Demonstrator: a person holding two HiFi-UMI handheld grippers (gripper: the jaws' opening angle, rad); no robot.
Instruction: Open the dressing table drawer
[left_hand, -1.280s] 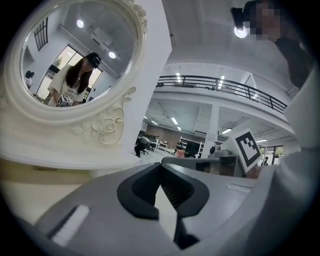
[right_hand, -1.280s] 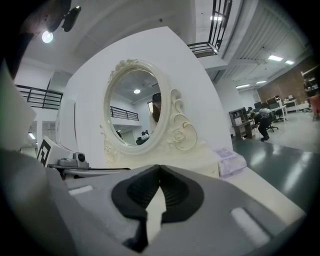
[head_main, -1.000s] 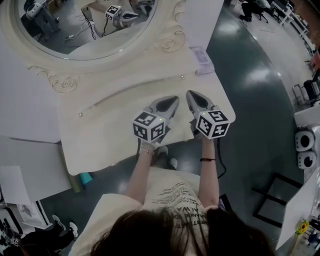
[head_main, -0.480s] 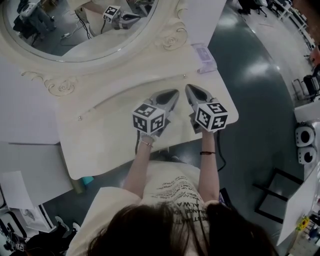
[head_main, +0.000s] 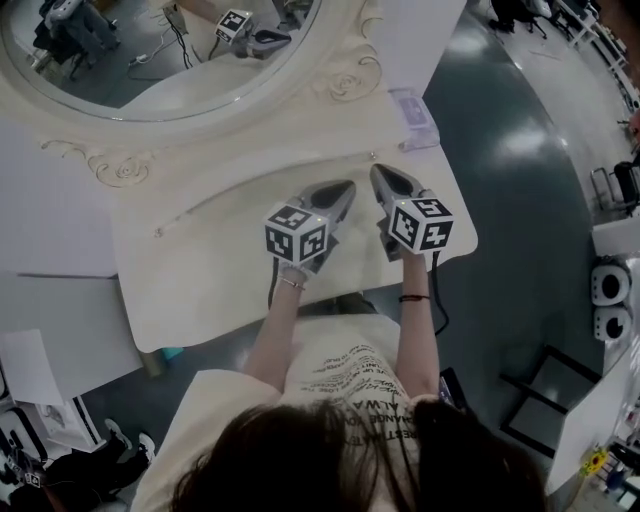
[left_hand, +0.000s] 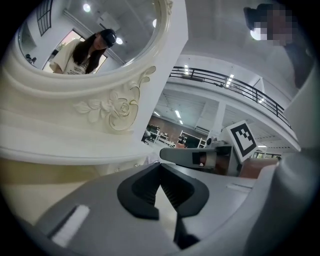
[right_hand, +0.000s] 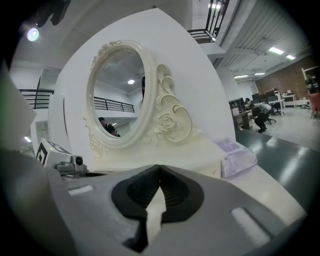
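Note:
The cream dressing table (head_main: 200, 270) stands under its oval mirror (head_main: 160, 60). A low raised step runs below the mirror with a small knob at its left end (head_main: 160, 232) and another at its right end (head_main: 372, 153). No drawer front shows clearly in any view. My left gripper (head_main: 347, 187) hovers over the tabletop's middle, shut and empty, tip toward the step. In the left gripper view its jaws (left_hand: 160, 165) meet. My right gripper (head_main: 378, 171) is beside it, also shut and empty (right_hand: 159, 167), tip close to the right knob (right_hand: 214, 171).
A pale purple packet (head_main: 415, 115) lies at the table's back right corner, also seen in the right gripper view (right_hand: 237, 157). White panels stand to the left (head_main: 50, 300). Dark glossy floor (head_main: 500, 200) lies to the right, and the person sits at the table's front edge.
Both grippers have moved a little farther over the tabletop toward the step under the mirror, still side by side and shut.

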